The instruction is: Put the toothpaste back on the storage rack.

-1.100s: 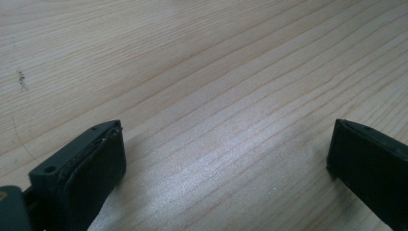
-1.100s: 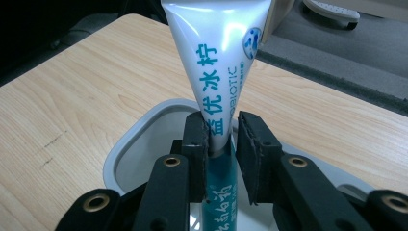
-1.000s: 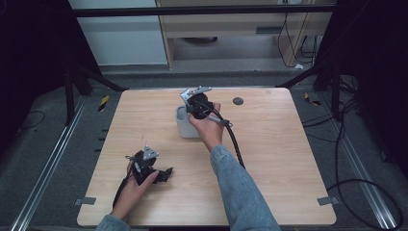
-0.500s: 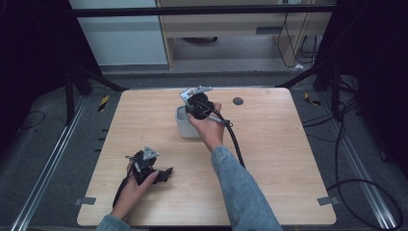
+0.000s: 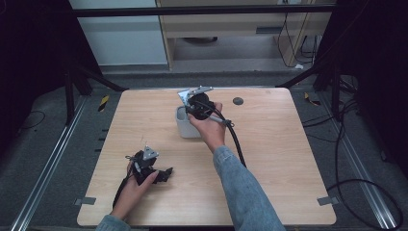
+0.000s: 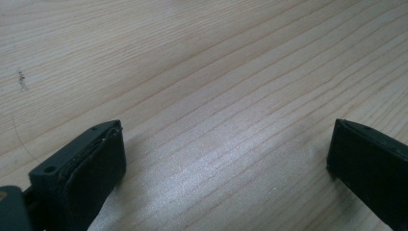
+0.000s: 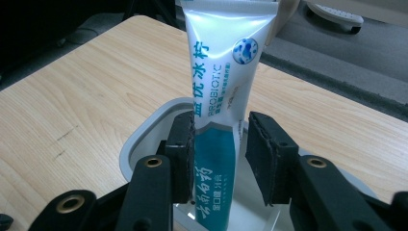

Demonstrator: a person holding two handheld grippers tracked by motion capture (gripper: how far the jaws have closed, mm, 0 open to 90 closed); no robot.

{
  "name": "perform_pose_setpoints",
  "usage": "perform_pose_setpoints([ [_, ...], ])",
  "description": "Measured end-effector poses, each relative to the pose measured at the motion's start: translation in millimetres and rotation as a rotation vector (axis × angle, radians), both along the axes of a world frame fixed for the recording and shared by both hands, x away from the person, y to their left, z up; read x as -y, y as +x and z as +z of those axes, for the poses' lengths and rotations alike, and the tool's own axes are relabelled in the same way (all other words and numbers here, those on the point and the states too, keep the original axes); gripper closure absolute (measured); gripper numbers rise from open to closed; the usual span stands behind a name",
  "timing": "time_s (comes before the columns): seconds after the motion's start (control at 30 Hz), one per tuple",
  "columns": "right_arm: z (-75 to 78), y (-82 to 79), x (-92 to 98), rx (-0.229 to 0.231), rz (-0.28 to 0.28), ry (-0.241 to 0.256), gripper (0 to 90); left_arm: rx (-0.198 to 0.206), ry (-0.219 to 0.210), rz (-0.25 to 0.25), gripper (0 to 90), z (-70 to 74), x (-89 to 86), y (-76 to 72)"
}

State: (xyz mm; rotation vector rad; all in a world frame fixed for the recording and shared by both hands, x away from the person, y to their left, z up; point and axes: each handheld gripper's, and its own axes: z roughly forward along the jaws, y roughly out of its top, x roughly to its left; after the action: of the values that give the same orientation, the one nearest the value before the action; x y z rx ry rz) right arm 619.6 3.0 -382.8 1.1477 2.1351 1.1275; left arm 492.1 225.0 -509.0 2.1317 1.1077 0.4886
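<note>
Where the right tongs (image 7: 219, 154) straddle it, the tube (image 7: 223, 72) reads "PROBIOTIC".

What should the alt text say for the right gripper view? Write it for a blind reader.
A white and teal tube stands upright in a grey cup on a wooden table. The right gripper has its black jaws either side of the tube, one pad touching, the other slightly apart.

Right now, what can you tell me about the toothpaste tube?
The toothpaste tube is glossy plastic, silvery white above and teal below, printed with PROBIOTIC and Chinese characters. It stands upright, its lower end inside the grey cup. The right gripper straddles it: one pad touches it, the other shows a small gap.
</note>
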Motion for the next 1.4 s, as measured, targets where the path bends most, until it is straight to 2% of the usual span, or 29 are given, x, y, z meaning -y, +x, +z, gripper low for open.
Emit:
perform_pose_setpoints([
  [0.33,3.6,-6.2,5.7,0.005,0.011,-0.008,55.4,0.000,0.000,0.000,0.0,0.0,0.0,0.0],
  [0.5,5.0,-11.8,9.2,0.007,0.013,0.001,46.9,0.000,0.000,0.000,0.0,0.0,0.0,0.0],
  [0.57,5.5,-14.7,11.9,0.010,0.012,0.004,40.5,0.000,0.000,0.000,0.0,0.0,0.0,0.0],
  [0.73,9.3,-19.3,18.6,0.019,0.011,0.016,33.6,0.000,0.000,0.000,0.0,0.0,0.0,0.0],
  [0.9,15.2,-23.3,34.3,0.044,0.013,0.026,22.2,0.000,0.000,-0.001,0.0,0.0,0.0,0.0],
  [0.93,16.9,-25.6,43.0,0.053,0.010,0.030,18.1,0.000,0.000,-0.001,0.0,0.0,0.0,0.0],
  [1.07,18.0,-29.9,57.5,0.062,-0.018,0.019,14.6,-0.001,-0.002,0.001,0.0,-0.1,0.1,-0.1],
  [1.2,17.6,-35.6,77.2,0.038,-0.049,-0.060,8.9,-0.002,0.001,-0.001,0.0,0.1,-0.1,-0.1],
  [1.27,15.8,-40.1,88.5,0.043,-0.060,-0.041,8.8,-0.001,0.003,-0.002,0.0,0.1,-0.2,0.0],
  [1.4,14.4,-47.4,108.2,0.051,-0.065,-0.034,8.1,0.000,0.003,-0.002,0.0,0.1,-0.2,0.0],
])
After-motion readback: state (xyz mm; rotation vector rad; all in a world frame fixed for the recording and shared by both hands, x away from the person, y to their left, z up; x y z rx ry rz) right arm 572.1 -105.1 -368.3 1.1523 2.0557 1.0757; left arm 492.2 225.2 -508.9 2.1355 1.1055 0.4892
